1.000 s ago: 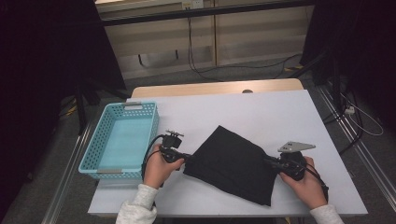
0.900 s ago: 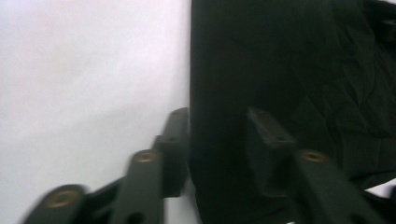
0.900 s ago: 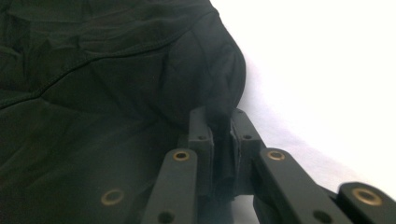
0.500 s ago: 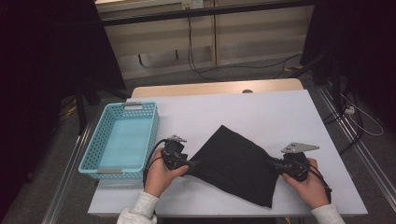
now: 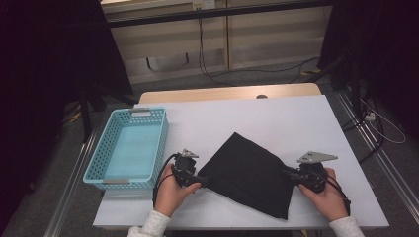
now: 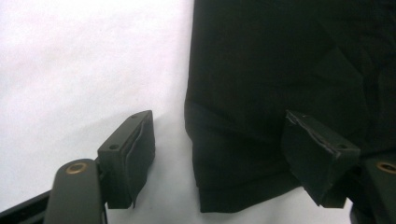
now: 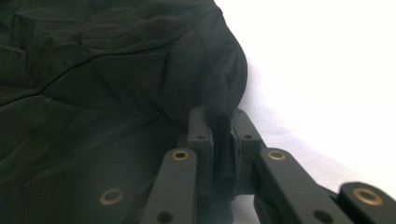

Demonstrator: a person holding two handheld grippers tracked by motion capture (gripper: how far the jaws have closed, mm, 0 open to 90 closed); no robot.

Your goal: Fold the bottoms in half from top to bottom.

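1. A folded black cloth [image 5: 247,173] lies flat on the white table [image 5: 276,118], in the lower middle of the high view.
2. My left gripper [image 5: 195,178] sits at the cloth's left corner, lower left of centre. Its jaws have just been opening and now stand apart, with the corner lying between them unpressed.
3. My right gripper [image 5: 291,174], lower right, is clenched on the cloth's right corner.
4. A light blue basket [image 5: 94,165] stands at the left of the frame, apart from the cloth.
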